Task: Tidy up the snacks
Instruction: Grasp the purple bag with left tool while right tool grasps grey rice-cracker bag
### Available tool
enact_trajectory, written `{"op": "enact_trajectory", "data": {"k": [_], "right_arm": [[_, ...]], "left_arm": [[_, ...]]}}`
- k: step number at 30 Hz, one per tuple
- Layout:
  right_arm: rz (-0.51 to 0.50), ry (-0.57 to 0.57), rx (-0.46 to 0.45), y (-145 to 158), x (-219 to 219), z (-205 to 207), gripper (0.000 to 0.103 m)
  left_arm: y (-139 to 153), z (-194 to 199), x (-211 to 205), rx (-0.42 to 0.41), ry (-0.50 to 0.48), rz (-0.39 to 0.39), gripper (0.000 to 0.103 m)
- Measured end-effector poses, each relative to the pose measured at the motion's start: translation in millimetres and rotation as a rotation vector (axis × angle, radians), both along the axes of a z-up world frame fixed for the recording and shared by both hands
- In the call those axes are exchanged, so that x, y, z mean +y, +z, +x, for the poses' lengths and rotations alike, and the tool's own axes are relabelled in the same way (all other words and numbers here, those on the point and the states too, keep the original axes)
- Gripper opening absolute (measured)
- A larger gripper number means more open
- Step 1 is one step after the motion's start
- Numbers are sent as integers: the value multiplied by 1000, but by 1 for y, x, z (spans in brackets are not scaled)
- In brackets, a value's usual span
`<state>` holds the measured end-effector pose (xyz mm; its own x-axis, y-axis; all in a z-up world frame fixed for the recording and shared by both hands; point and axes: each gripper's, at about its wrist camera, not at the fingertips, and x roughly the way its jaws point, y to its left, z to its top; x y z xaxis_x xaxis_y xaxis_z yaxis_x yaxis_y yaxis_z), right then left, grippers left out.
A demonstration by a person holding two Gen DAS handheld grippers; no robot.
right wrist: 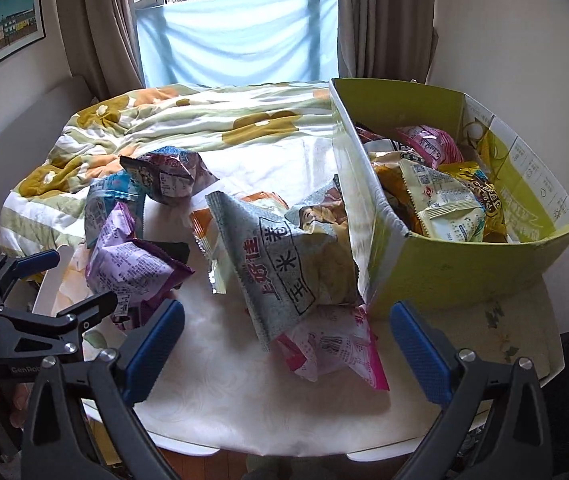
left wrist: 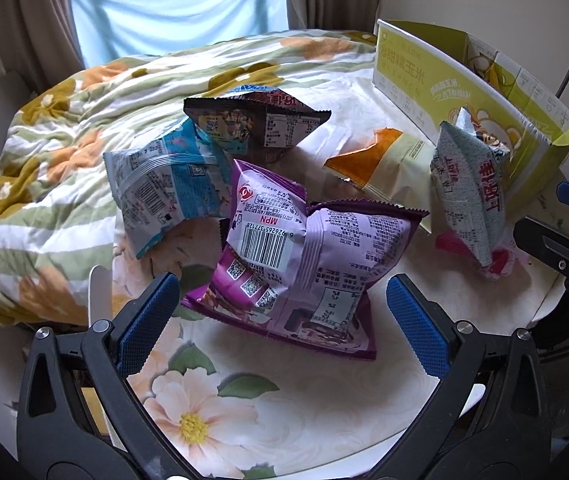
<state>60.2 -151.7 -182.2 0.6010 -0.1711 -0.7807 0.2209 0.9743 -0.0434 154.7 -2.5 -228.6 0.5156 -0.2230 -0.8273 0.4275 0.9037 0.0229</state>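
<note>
Purple snack bag (left wrist: 300,264) barcode label: "MPN", 6926265377128.

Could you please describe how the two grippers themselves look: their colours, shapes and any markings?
Both are alike. The left gripper has two black arms with triangular cut-outs and silver pivot bolts, ending in blue pads with a fine ribbed texture. The right gripper has the same design. In the right wrist view, the left gripper's black body shows partial white lettering, "GenRob". No cables or sleeves are visible.

A home bedroom: a rumpled floral quilt (right wrist: 172,120) lies below a curtained window (right wrist: 236,36), beside a framed picture (right wrist: 0,28).
</note>
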Motion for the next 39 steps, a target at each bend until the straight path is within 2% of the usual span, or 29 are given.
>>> {"op": "enact_trajectory", "data": {"k": [10,11,13,20,22,23,32,39], "right_arm": [[-131,-48,-27,-29,11,23,102],[-140,-52,-27,-31,11,25,102],[-150,-54,-22,-35,12,28,102],[-181,-64,-19,-46,11,37,102],[-183,-66,-17,-48,10,40,102],[-182,-67,-17,-50,9,42,102],[-159,-77,-30,-53,-1,51,101],[-94,-57,-40,-50,-7,52,85]], "left_arm": [[-30,17,-18,-8,-111,57,102],[-31,17,-19,-5,-122,54,99],[-35,18,-20,18,-142,46,85],[-32,18,-18,44,-141,24,80],[-31,18,-17,48,-134,23,80],[-30,18,-15,49,-133,18,75],[-28,17,-13,53,-104,3,73],[-21,15,-9,48,-82,1,72]]}}
